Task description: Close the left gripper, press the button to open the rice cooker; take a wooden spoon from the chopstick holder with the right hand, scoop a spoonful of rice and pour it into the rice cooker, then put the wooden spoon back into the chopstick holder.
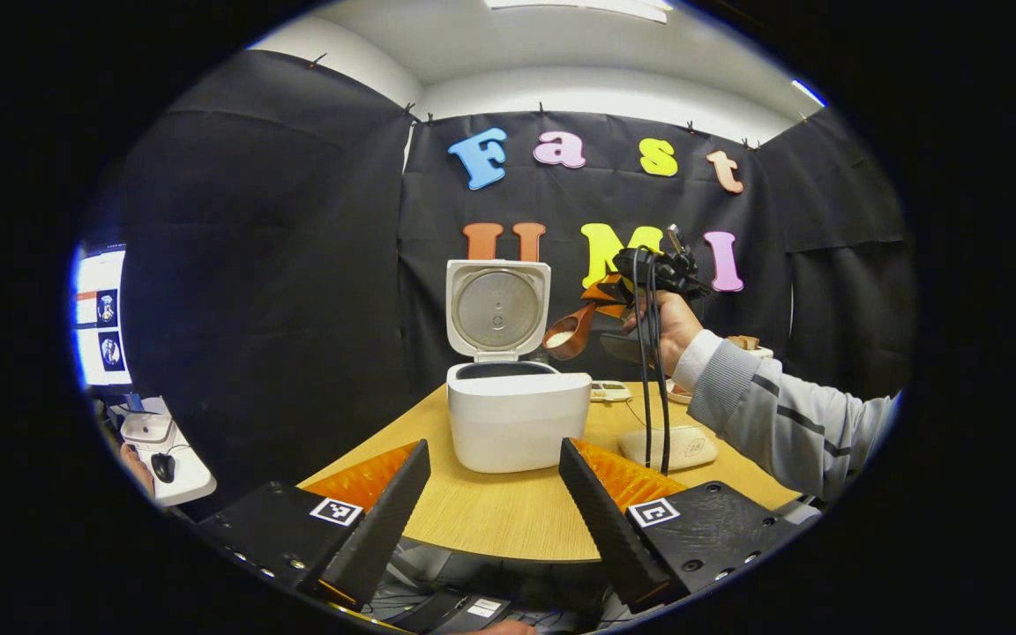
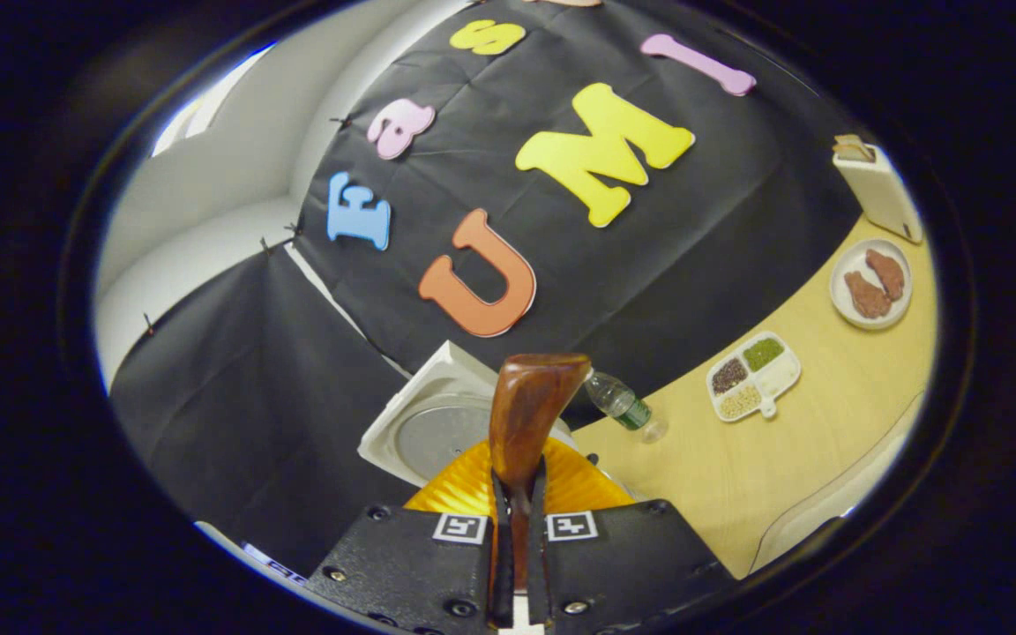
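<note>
While the left gripper [image 1: 494, 494] waits parted before the cooker [image 1: 517, 414], the right gripper [image 2: 517, 564] clamps the spoon [image 2: 526, 423] (rice-laden), held beside the lid, presumably for pouring.

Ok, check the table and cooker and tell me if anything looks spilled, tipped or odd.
One thing stands out: a plastic bottle lies on its side on the table behind the rice cooker. No spilled rice is visible. The cooker's lid stands open, and the wooden spoon, held by the right gripper, carries rice level above the pot.
</note>
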The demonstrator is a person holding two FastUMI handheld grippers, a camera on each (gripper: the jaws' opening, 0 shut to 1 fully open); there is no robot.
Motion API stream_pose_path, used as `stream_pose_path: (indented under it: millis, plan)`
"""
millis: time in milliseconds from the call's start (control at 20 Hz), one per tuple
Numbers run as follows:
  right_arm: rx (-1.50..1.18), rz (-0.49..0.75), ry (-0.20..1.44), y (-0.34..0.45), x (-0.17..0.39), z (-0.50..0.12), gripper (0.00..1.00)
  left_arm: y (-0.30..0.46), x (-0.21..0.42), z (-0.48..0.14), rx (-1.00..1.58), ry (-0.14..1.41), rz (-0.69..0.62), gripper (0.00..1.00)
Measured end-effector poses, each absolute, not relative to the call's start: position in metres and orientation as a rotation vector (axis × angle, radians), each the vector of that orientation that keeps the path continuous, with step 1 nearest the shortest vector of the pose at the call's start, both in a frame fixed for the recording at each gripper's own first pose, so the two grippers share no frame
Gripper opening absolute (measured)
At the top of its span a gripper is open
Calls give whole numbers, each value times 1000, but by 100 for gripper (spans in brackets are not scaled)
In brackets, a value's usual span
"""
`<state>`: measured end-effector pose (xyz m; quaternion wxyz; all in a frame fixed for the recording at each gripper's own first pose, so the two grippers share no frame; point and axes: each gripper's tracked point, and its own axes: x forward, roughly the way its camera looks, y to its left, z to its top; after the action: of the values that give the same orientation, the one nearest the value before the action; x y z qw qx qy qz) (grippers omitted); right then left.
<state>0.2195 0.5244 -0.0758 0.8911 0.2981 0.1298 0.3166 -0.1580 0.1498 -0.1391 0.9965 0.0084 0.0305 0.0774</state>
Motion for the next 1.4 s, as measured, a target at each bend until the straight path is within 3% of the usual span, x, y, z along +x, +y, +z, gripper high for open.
stream_pose_path:
  millis: [400,900,1400]
  plan:
    - [137,643,122,593,229,-80,12,164,-160,-147,-9,61,166,94]
    - [-363,671,-144,634,183,-75,11,163,-157,-145,-40,63,188,94]
    - [-260,632,-207,555,155,-34,11,134,-137,-128,-27,42,180,94]
